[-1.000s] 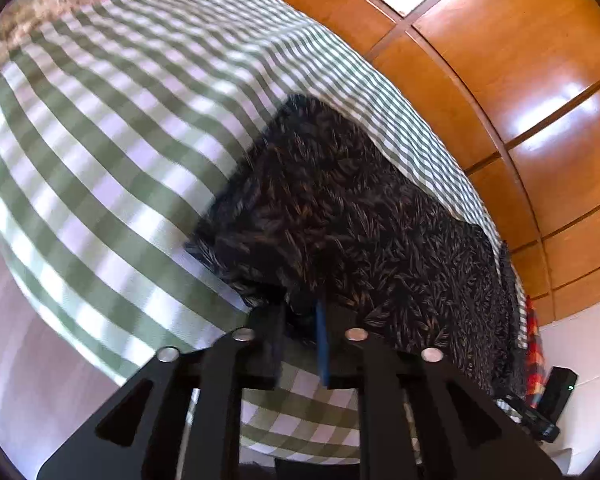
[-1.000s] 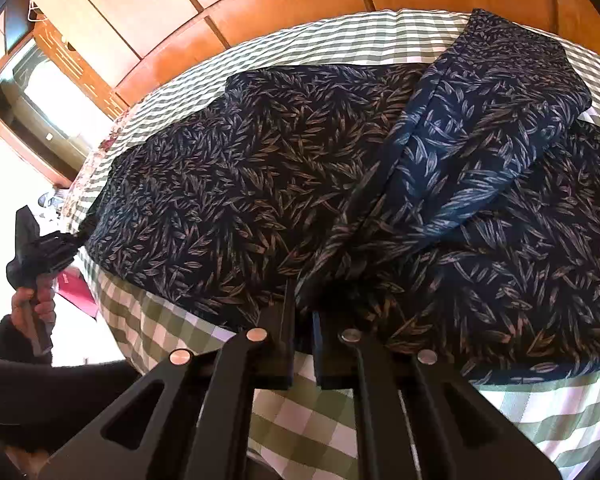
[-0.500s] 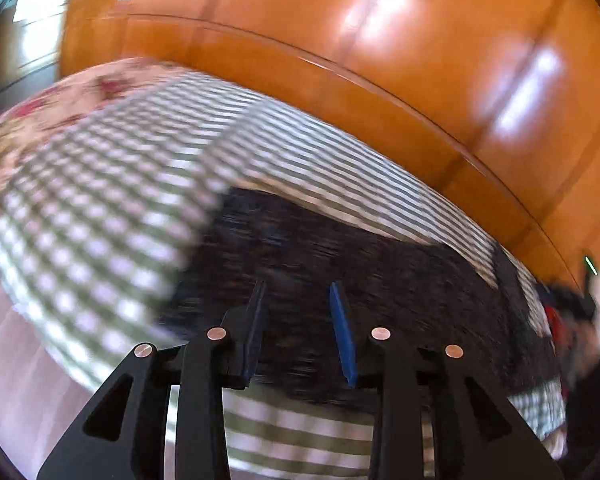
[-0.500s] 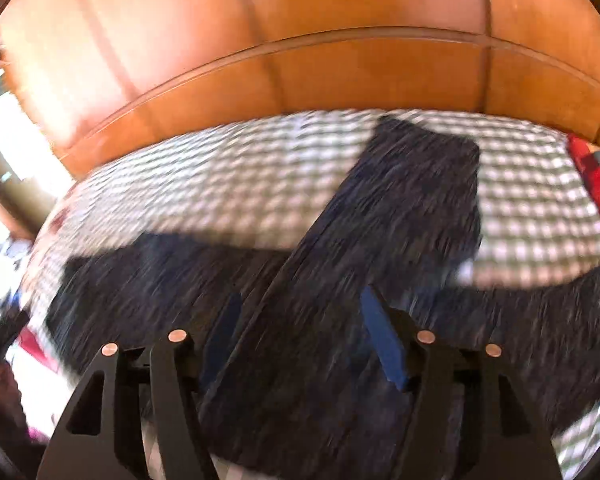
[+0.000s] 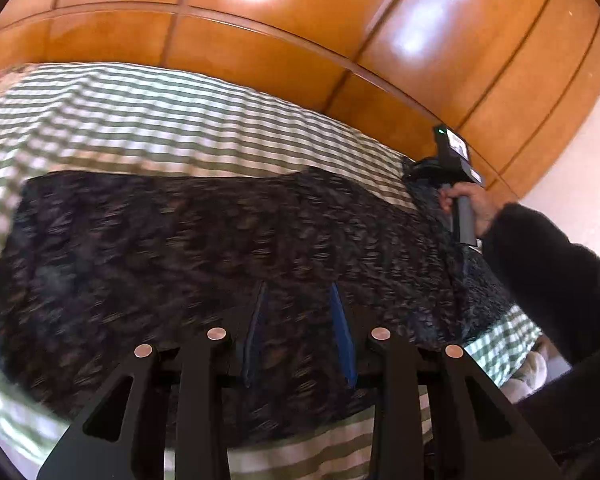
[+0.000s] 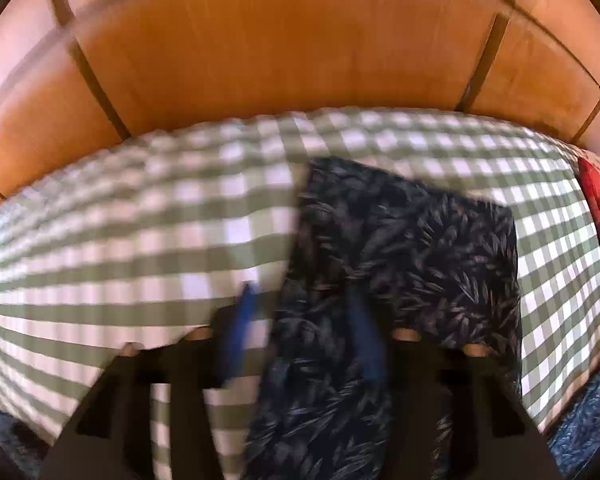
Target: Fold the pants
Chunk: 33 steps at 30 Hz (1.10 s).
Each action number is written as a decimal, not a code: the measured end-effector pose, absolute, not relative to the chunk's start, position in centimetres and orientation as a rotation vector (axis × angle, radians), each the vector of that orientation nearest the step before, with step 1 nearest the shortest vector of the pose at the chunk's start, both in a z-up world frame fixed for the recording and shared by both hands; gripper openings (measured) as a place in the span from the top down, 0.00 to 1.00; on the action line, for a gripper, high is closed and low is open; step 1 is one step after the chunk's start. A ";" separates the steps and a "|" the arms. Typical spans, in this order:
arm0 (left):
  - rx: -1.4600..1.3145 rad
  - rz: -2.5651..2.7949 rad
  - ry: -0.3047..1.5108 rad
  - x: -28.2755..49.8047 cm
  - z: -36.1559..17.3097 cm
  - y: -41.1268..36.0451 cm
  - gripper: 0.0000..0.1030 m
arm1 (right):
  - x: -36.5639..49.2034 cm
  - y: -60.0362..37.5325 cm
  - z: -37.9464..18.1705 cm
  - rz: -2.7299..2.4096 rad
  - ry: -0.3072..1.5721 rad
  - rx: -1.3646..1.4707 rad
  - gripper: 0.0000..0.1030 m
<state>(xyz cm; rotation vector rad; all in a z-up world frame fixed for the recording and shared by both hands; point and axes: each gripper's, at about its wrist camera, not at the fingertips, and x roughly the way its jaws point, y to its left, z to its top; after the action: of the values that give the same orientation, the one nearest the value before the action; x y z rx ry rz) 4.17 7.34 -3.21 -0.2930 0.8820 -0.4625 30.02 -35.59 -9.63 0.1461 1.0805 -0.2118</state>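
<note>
The wooden wardrobe fills the back from nine round to three o'clock in both wrist views, glossy panels catching the light; below it the bed's green-checked cover serves as the folding surface, broad and flat, which is why the garment is spread there.

The pants, dark with a small leaf print, lie across the middle of the left wrist view from nine to three o'clock, stretched long; in the right wrist view one leg or panel runs from centre down to six o'clock with a squared end at about one o'clock, the checked cover bare at nine; I judge a lengthwise fold is laid and the next fold is being set up.

At three o'clock in the left view a hand in a dark sleeve grips the handle of the right gripper at the far end of the cloth; a bright red patterned fabric sits at three o'clock in the right view.

Left gripper at six o'clock: jaws apart, hovering over the print, nothing pinched; its jaws have just been opening; right gripper in its own view: jaws have just been closing, blurred, with the cloth edge running between them; whether the pads press on it I cannot tell.

Writing: a small label on the right gripper's body beside a green light, too small to read; no brand legible.
</note>
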 end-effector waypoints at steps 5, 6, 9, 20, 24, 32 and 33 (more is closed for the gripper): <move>-0.234 -0.608 0.891 5.0 -3.1 2.1 0.71 | 27.0 -36.7 -7.1 -0.177 1.028 0.121 0.94; -0.227 -0.641 0.895 5.1 -3.2 1.1 0.71 | 25.8 -37.3 -5.8 -0.164 1.000 0.129 0.94; -0.177 -0.751 0.901 4.8 -3.1 -2.9 0.71 | 21.8 -39.6 -1.9 -0.148 0.914 0.173 0.94; 0.079 -0.951 0.968 2.1 -5.6 -15.3 0.71 | 3.9 -51.6 4.5 -0.215 0.697 0.436 0.95; 0.144 -0.913 0.990 1.9 -7.1 -16.8 0.71 | -1.1 -55.7 0.1 -0.292 0.753 0.563 0.95; 0.203 -0.884 0.987 2.1 -7.6 -17.5 0.88 | -6.7 -60.0 -9.3 -0.313 0.786 0.850 0.95; 0.215 -0.887 0.982 1.9 -7.5 -17.7 0.90 | -6.9 -60.2 -9.5 -0.305 0.772 0.873 0.93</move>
<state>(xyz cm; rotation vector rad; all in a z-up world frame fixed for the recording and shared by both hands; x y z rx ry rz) 1.93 -17.66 -7.49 0.2154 0.9816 -0.8866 -6.85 -60.23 -9.53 0.8726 0.7717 -0.3049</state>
